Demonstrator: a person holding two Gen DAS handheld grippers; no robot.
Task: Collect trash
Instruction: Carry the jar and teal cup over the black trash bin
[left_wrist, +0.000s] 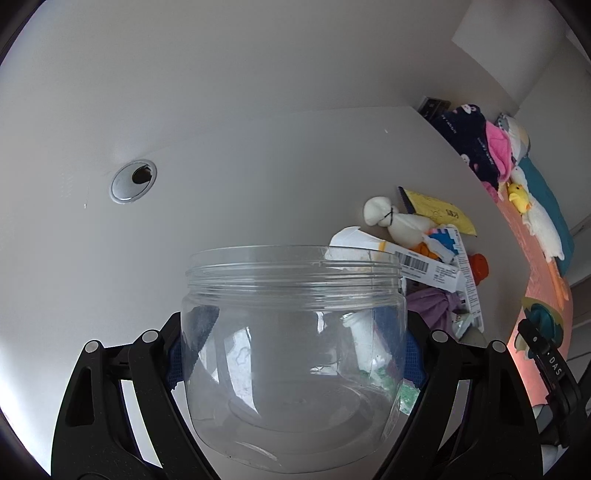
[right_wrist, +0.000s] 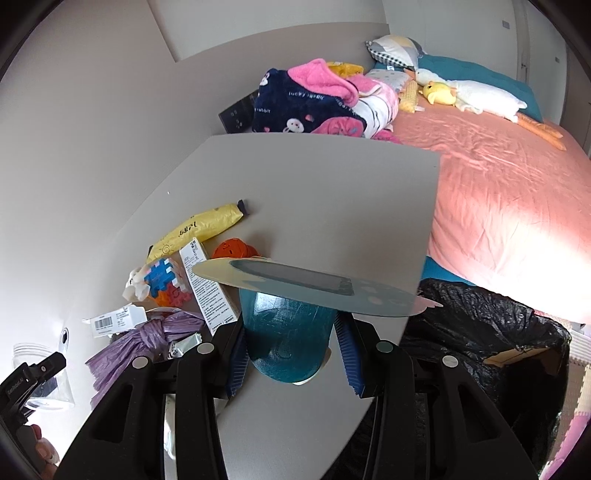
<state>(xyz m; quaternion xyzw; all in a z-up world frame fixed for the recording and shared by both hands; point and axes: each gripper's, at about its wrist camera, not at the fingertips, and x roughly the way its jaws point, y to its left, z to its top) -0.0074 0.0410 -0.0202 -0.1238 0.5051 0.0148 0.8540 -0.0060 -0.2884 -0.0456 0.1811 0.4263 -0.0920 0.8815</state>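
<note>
Trash pickup under way — clear jar (left_wrist: 291, 332) clamped in left fingers (left_wrist: 177, 354), teal cup (right_wrist: 288, 339) in right fingers (right_wrist: 349, 347). Next, probably: carry over to black bin bag (right_wrist: 480, 339) — release.

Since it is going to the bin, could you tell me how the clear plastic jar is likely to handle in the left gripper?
The clear plastic jar looks empty, so probably light. Its smooth rounded wall may slip between the pads. Thin plastic might flex if squeezed.

Counted on the grey table (right_wrist: 332, 206): one clear plastic jar (left_wrist: 293, 332), one teal cup (right_wrist: 286, 332), one yellow banana-shaped packet (right_wrist: 199, 229), one purple tied bag (right_wrist: 147, 339), two printed cartons (right_wrist: 210, 291).
</note>
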